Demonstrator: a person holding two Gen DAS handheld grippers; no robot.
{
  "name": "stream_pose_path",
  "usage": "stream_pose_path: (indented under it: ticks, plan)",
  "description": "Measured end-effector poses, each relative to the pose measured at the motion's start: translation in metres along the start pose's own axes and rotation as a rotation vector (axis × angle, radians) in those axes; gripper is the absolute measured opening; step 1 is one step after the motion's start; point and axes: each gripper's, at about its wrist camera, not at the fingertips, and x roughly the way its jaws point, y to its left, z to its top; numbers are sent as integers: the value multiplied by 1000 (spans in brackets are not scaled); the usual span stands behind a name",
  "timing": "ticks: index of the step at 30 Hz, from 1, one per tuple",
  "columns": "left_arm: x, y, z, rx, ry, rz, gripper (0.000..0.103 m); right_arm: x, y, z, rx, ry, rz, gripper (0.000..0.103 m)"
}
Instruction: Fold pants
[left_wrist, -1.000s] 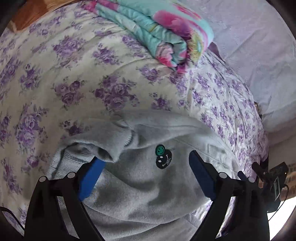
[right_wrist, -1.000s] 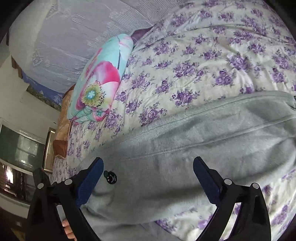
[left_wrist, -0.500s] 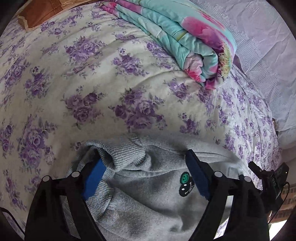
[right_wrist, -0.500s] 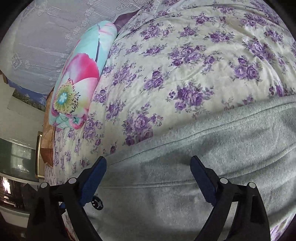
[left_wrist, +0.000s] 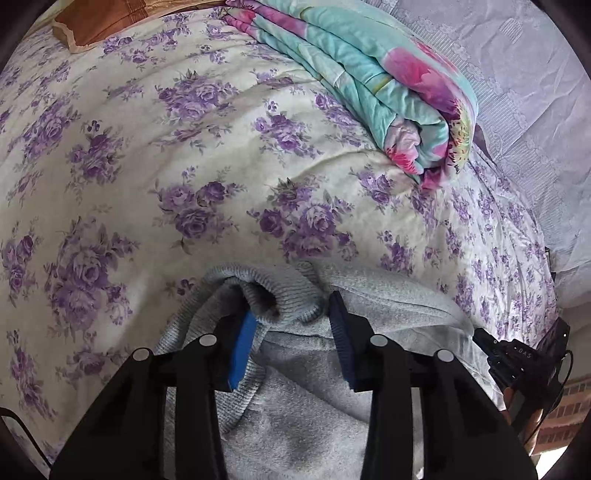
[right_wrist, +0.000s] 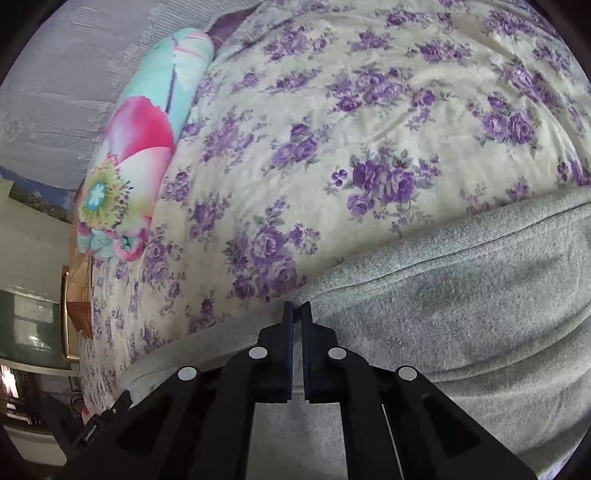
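Grey knit pants (left_wrist: 295, 413) lie on a bed sheet (left_wrist: 184, 166) printed with purple flowers. In the left wrist view my left gripper (left_wrist: 291, 325) has its jaws closing on a bunched, ribbed band of the pants, and the blue pads (left_wrist: 242, 347) press into the fold. In the right wrist view the pants (right_wrist: 461, 295) stretch off to the right. My right gripper (right_wrist: 297, 312) is shut at their upper edge, where the cloth meets the sheet (right_wrist: 332, 110), with a thin bit of the edge pinched between the pads.
A folded turquoise and pink quilt (left_wrist: 388, 85) (right_wrist: 129, 147) lies further up the bed. A white lace cloth (left_wrist: 517, 74) covers the wall side. A brown pillow (left_wrist: 103, 22) sits at the far corner. A cabinet (right_wrist: 29, 325) stands beyond the bed's edge.
Both grippers sank onto the pants and closed. The left one went from wide open to gripping the ribbed band. The right one shut on the upper edge.
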Motion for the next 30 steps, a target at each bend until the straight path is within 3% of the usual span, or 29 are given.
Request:
stream_pose_path:
  ticks: [4, 6, 8, 11, 14, 18, 20, 24, 27, 30]
  plan:
    - [-27, 2, -2, 22, 16, -80, 38, -50, 1, -31, -77, -69, 74, 4]
    - [-43, 4, -4, 46, 15, -95, 48, -76, -1, -54, -121, -105, 100, 4]
    - [-62, 5, -11, 73, -17, -87, 68, -97, -8, -81, -147, -134, 123, 4]
    - [-78, 3, -24, 113, -34, -91, 76, -110, -20, -117, -156, -153, 130, 4]
    - [-71, -4, -38, 122, 6, -114, 76, -105, -28, -139, -151, -151, 123, 4]
    - [-47, -20, -63, 110, 78, -149, 76, -106, -26, -139, -135, -182, 133, 4]
    - [-38, -30, -68, 107, 76, -153, 76, -112, -23, -138, -134, -195, 141, 3]
    - [-30, -22, -47, -6, 20, -149, 76, -127, -18, -143, -167, -225, 151, 0]
    - [-20, -16, -33, -66, 15, -160, 75, -119, -26, -143, -145, -192, 153, 0]
    - [-7, -15, -30, -82, 39, -147, 66, -111, -42, -135, -71, -146, 189, 4]
